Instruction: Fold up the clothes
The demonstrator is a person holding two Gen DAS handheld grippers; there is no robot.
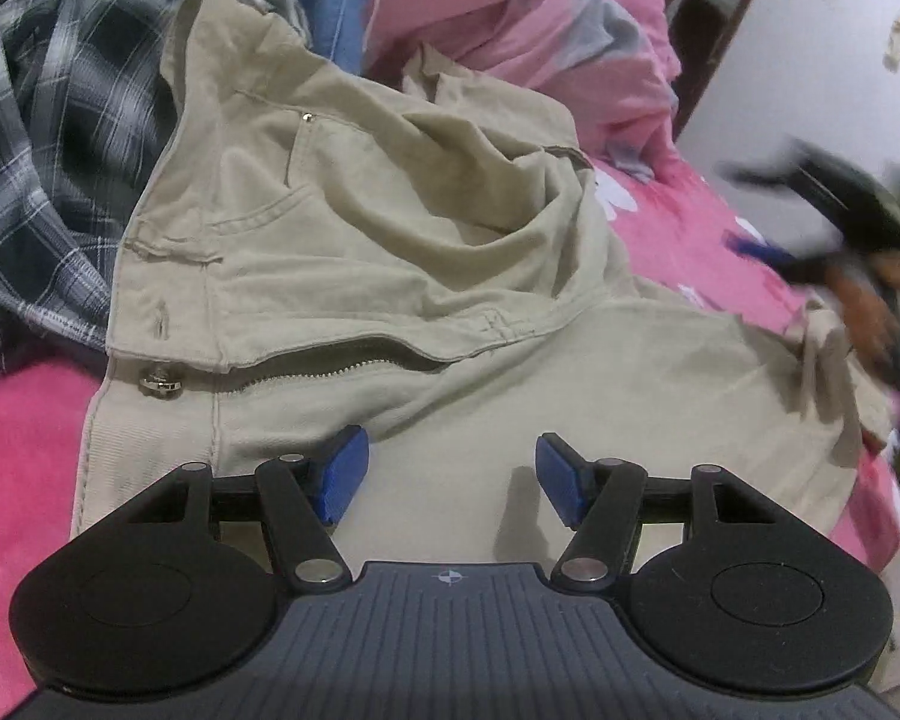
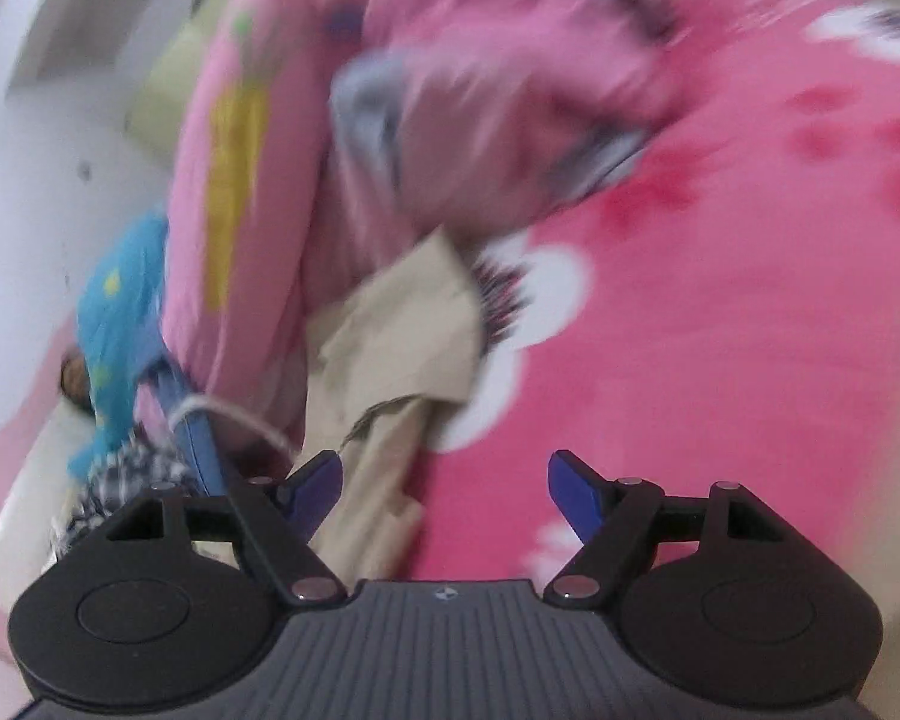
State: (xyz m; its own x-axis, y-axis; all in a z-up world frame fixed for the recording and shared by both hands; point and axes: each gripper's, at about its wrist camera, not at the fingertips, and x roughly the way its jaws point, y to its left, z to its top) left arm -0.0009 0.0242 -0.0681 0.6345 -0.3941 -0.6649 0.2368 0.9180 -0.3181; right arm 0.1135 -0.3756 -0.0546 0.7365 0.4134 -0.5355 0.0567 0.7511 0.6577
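Khaki trousers [image 1: 402, 228] lie crumpled on the pink bed cover [image 1: 690, 228], with the waistband, metal button and open zipper at the left. My left gripper [image 1: 450, 474] hovers open over the flat lower part of the cloth, and its blue pads [image 1: 342, 474] have nothing pinched between them. My right gripper [image 1: 840, 222] is a dark blur at the right edge, near a raised corner of the trousers. In the right wrist view the right gripper [image 2: 444, 492] stands open over the bed cover [image 2: 720, 330], its left finger beside the edge of the trousers [image 2: 402, 348]; it holds nothing.
A black-and-white plaid shirt [image 1: 30, 150] is heaped to the left of the trousers, and blue jeans [image 1: 336, 18] lie behind them. A bunched pink quilt [image 1: 540, 30] fills the back. A white wall [image 1: 810, 60] stands at the right. A blue cloth [image 2: 120, 324] lies by the quilt.
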